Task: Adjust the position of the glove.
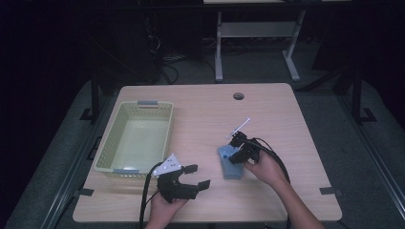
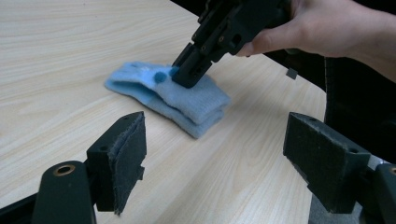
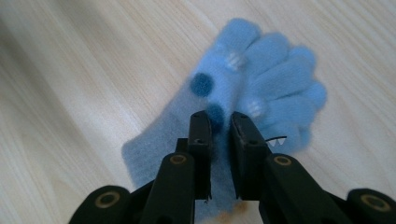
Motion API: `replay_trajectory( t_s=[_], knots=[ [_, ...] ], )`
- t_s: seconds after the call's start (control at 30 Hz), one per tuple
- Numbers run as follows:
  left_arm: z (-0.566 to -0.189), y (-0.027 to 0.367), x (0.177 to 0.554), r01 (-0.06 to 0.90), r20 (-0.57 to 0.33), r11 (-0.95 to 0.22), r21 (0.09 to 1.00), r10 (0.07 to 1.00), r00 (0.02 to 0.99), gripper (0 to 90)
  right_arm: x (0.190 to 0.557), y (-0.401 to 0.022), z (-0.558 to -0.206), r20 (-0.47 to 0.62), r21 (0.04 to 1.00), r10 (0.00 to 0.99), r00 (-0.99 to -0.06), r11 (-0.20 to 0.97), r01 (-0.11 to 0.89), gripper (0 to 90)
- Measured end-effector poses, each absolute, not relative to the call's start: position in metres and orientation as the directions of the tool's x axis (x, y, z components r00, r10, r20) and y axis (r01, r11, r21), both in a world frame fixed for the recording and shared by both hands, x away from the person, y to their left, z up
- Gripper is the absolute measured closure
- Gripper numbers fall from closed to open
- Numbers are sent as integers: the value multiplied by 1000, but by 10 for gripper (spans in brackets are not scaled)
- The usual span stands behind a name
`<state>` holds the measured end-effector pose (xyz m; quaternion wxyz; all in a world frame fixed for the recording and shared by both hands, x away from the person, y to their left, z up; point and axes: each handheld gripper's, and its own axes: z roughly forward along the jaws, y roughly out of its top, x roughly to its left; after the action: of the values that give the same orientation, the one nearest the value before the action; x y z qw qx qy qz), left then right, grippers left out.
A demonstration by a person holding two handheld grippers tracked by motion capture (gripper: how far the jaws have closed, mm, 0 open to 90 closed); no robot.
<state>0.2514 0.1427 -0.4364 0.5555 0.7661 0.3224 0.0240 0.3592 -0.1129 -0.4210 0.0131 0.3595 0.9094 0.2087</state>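
Note:
A light blue knitted glove [image 1: 231, 167] with dark blue dots lies flat on the wooden table, right of centre. My right gripper [image 1: 235, 153] points down onto its cuff end. In the left gripper view the right gripper's tips [image 2: 187, 77] rest on the glove [image 2: 196, 109] beside a dark dot. Along the right gripper's own jaws [image 3: 222, 119], they stand only a narrow slit apart. The glove [image 3: 266, 70] lies smooth under them and no fold is pinched. My left gripper [image 1: 193, 176] hovers near the front edge, wide open [image 2: 219, 140] and holding nothing.
A pale green plastic basket [image 1: 111, 143] stands at the table's left. A thin white stick [image 1: 240, 126] lies just beyond the glove. A round cable hole [image 1: 238, 96] sits near the far edge. A desk frame stands behind the table.

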Motion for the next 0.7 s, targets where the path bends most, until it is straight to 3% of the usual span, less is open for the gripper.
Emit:
replay_trajectory(
  t_s=[0.17, 0.4, 0.5, 0.7],
  knots=[
    [-437, 142, 252, 470, -323, -177, 865, 520, 791, 211, 360, -113, -424, 129, 384, 662, -738, 653, 653, 779],
    [-437, 142, 251, 469, -321, -180, 865, 519, 792, 211, 359, -114, -422, 121, 398, 675, -727, 638, 659, 658],
    [-438, 141, 252, 474, -326, -179, 862, 520, 790, 211, 358, -116, -418, 119, 417, 684, -720, 624, 661, 649],
    [-438, 141, 251, 473, -326, -180, 863, 518, 791, 211, 360, -117, -418, 123, 426, 694, -709, 609, 669, 764]
  ],
)
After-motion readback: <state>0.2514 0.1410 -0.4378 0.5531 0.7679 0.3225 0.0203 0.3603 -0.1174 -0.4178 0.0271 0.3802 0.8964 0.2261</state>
